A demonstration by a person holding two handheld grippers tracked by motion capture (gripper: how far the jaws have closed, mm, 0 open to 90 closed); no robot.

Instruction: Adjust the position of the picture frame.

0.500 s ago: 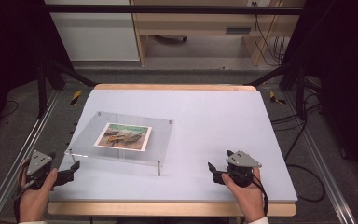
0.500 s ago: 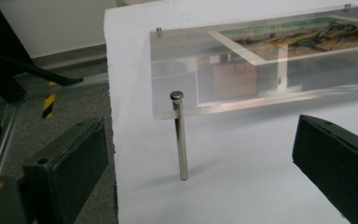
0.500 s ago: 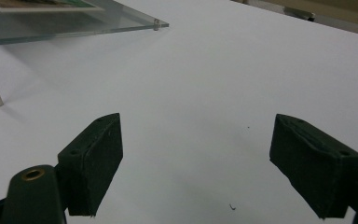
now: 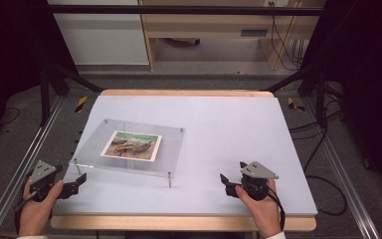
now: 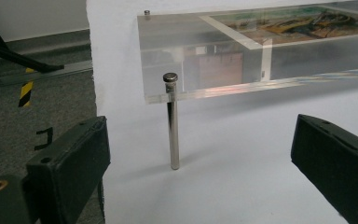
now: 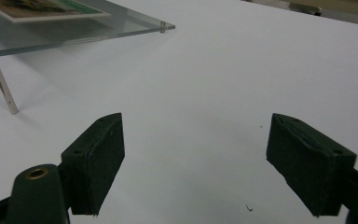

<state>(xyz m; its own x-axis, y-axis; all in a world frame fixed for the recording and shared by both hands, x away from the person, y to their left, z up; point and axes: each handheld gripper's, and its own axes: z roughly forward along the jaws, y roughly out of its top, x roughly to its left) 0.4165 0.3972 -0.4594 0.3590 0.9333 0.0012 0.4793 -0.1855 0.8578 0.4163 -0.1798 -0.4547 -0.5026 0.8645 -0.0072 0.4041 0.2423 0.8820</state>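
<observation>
A clear acrylic plate [image 4: 171,149] with a printed picture [image 4: 132,145] under it stands on thin metal legs, tilted, on the left half of the white table [image 4: 229,124]. My left gripper [image 4: 79,183] is open at the table's near left corner and points at the plate's near left leg [image 5: 173,126], a short way off. In the left gripper view the jaws stand wide apart around bare table [image 5: 242,186]. My right gripper [image 4: 232,172] is open near the front edge, right of the plate's near right leg [image 6: 0,77], with nothing between its pads [image 6: 98,158].
The table's wooden front edge [image 4: 179,222] runs just below both hands. Metal rails [image 4: 348,179] flank the table. Grey floor with a yellow-black marker [image 5: 25,93] lies beyond the table's left edge. Shelving and cables [image 4: 278,45] stand behind it.
</observation>
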